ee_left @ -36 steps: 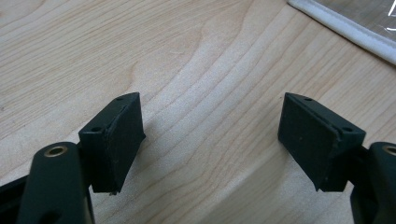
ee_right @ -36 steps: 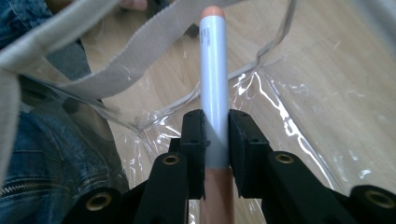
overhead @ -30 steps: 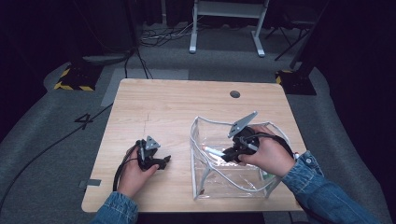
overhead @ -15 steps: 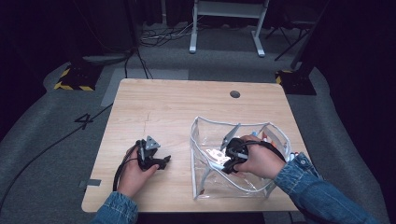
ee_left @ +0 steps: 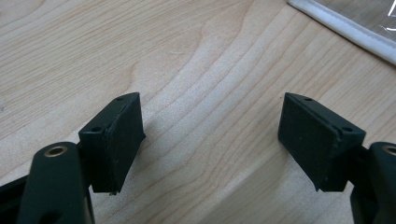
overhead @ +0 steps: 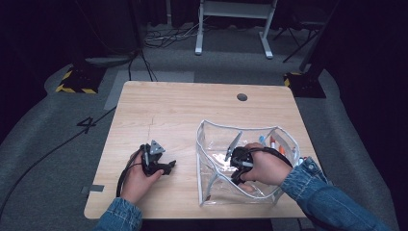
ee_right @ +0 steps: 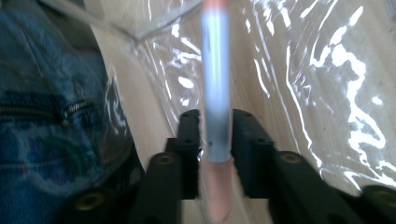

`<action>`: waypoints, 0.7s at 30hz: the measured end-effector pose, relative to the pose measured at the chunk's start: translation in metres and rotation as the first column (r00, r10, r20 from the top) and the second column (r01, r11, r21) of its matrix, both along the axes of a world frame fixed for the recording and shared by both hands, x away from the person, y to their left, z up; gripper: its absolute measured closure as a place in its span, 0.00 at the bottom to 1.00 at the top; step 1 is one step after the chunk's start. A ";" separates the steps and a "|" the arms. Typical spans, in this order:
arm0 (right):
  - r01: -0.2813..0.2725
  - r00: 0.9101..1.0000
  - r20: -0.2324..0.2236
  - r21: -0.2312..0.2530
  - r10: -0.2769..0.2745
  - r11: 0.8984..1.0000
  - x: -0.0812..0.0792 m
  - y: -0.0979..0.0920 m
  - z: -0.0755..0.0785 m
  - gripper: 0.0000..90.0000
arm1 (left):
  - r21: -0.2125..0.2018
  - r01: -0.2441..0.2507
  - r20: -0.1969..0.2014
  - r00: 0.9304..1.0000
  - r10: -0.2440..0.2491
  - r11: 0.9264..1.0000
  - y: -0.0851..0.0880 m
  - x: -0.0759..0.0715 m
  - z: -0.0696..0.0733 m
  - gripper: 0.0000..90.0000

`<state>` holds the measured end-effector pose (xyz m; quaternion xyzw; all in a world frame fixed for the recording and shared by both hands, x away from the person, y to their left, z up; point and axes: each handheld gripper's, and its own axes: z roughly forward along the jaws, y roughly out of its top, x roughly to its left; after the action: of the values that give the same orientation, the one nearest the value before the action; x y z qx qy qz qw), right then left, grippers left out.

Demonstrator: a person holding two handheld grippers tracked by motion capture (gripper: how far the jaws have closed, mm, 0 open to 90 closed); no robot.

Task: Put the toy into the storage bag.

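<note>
Right gripper view: jaws just loosening round a smooth blue pen (ee_right: pixel 215 93) in crinkled clear pouch (ee_right: pixel 327 84) — left jaws open.

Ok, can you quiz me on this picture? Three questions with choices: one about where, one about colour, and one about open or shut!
1. Where is the right tool?
A. Inside the clear pouch
B. On the floor
C. At the table's far left corner

2. What colour is the barrel of the pen between the right tool's jaws?
A. Green
B. Blue
C. Black

3. How are the left tool's jaws?
A. Shut on a pen
B. Shut with nothing in them
C. Open with nothing between them

Answers:
1. A: the right tool reaches into the clear pouch.
2. B: the pen is light blue, and the jaws have just been opening around it.
3. C: the left tool shows bare wood between its wide jaws.
</note>
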<state>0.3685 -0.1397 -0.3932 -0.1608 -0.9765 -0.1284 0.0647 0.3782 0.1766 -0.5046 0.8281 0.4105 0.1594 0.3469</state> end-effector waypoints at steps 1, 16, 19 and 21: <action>0.019 1.000 0.009 0.028 -0.020 0.999 0.001 -0.002 0.003 0.73 | 0.000 0.000 0.000 1.000 0.000 1.000 0.000 0.000 0.000 0.25; 0.112 0.957 0.219 0.327 -0.190 0.938 0.002 -0.034 0.085 0.68 | 0.000 0.000 0.000 1.000 0.000 1.000 0.000 0.000 0.000 0.25; 0.163 0.929 0.257 0.365 -0.268 0.916 0.001 -0.060 0.105 0.68 | 0.000 0.000 0.000 1.000 0.000 1.000 0.000 0.000 0.000 0.25; 0.176 0.921 0.266 0.371 -0.286 0.912 0.001 -0.067 0.109 0.68 | 0.000 0.000 0.000 1.000 0.000 1.000 0.000 0.000 0.000 0.25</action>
<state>0.3695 -0.2071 -0.2844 -0.2405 -0.9109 -0.3255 -0.0808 0.3782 0.1765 -0.5047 0.8280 0.4106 0.1593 0.3470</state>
